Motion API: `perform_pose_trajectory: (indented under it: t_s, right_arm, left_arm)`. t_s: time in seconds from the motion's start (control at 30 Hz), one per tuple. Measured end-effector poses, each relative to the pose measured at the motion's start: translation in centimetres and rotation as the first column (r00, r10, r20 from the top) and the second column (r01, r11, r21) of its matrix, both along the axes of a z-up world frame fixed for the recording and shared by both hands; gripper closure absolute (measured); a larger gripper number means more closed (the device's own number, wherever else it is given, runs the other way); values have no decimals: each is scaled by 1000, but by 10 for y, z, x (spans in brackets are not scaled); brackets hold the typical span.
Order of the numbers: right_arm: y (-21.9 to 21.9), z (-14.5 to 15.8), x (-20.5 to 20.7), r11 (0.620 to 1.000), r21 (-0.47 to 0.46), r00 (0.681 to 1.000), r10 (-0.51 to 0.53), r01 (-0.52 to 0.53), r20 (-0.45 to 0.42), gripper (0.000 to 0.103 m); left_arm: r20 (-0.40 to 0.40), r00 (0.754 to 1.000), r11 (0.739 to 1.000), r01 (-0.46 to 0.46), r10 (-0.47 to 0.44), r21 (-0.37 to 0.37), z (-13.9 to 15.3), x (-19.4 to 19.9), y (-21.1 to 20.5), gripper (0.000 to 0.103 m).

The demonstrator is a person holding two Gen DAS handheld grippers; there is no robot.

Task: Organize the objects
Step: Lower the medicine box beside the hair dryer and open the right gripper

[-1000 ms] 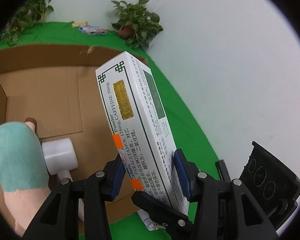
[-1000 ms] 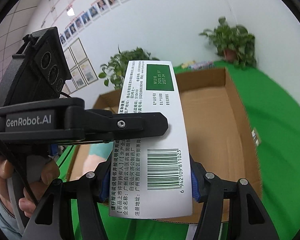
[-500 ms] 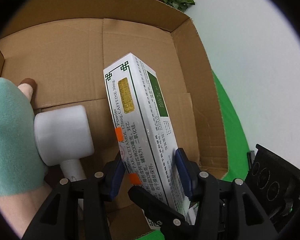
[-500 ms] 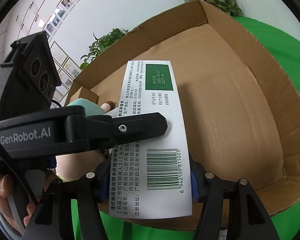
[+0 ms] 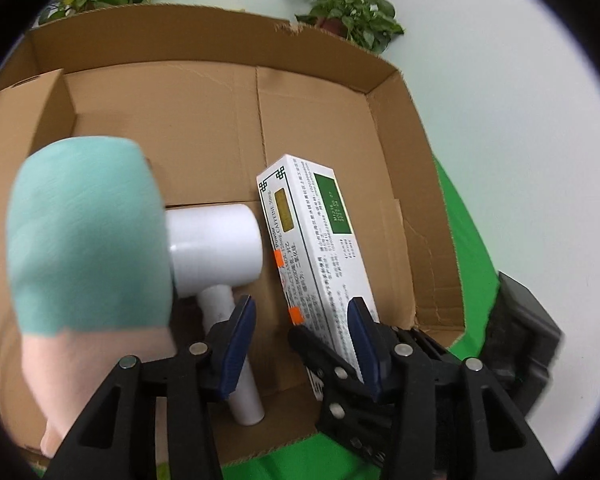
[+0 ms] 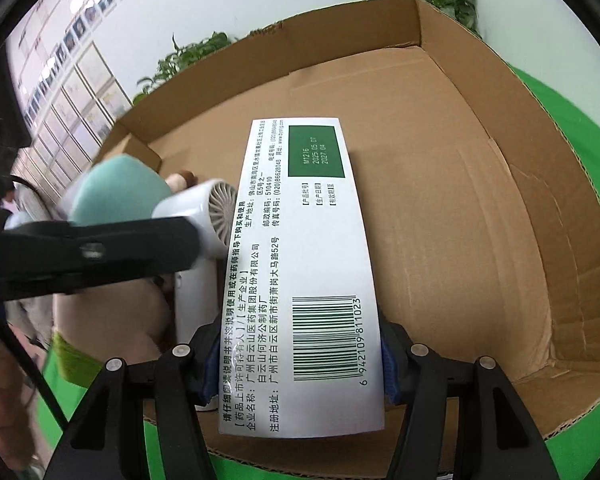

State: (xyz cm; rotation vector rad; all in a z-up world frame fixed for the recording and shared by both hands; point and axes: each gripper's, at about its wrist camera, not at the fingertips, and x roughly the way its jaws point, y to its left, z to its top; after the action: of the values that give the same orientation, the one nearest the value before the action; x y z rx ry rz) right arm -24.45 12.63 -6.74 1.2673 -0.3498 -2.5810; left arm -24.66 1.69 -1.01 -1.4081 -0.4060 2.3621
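A long white medicine box (image 6: pixel 304 276) with a green patch and a barcode is held by my right gripper (image 6: pixel 300 356), which is shut on its near end. The box reaches down into an open cardboard box (image 6: pixel 480 208). In the left wrist view the medicine box (image 5: pixel 320 248) stands tilted inside the cardboard box (image 5: pixel 204 128). My left gripper (image 5: pixel 302 340) is open; its right pad touches the box's side and its left pad stands clear of it. A white hair dryer (image 5: pixel 216 252) lies in the cardboard box next to the medicine box.
A plush toy with a teal cap (image 5: pixel 88 248) lies in the cardboard box at the left, against the hair dryer. Green cloth (image 5: pixel 460 240) covers the table around the box. Potted plants (image 5: pixel 348 8) stand behind it by the white wall.
Both grippers have carried the medicine box forward and down into the cardboard box. My left gripper has opened and let go of it; the right gripper still holds it.
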Motion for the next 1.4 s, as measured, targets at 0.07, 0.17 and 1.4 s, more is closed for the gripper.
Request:
perform_pose_trajectory:
  t_s: [0.07,0.17,1.4]
  right_arm:
    - [-9,1,0,999,34,1000,13,-13,2,45]
    - [-20,-5,-8,996,73,999,47,-48,16,45]
    - [17,51,101,985,140,978,126,-103,-163,0]
  left_arm:
    - [-25,1000,1000,-9,9,-8,5,17,-8,57]
    - [-53,998,999,-41,39,-33,6,26,-11,58]
    - [-550,813,900,-369,191,-232,26,135,-10,22]
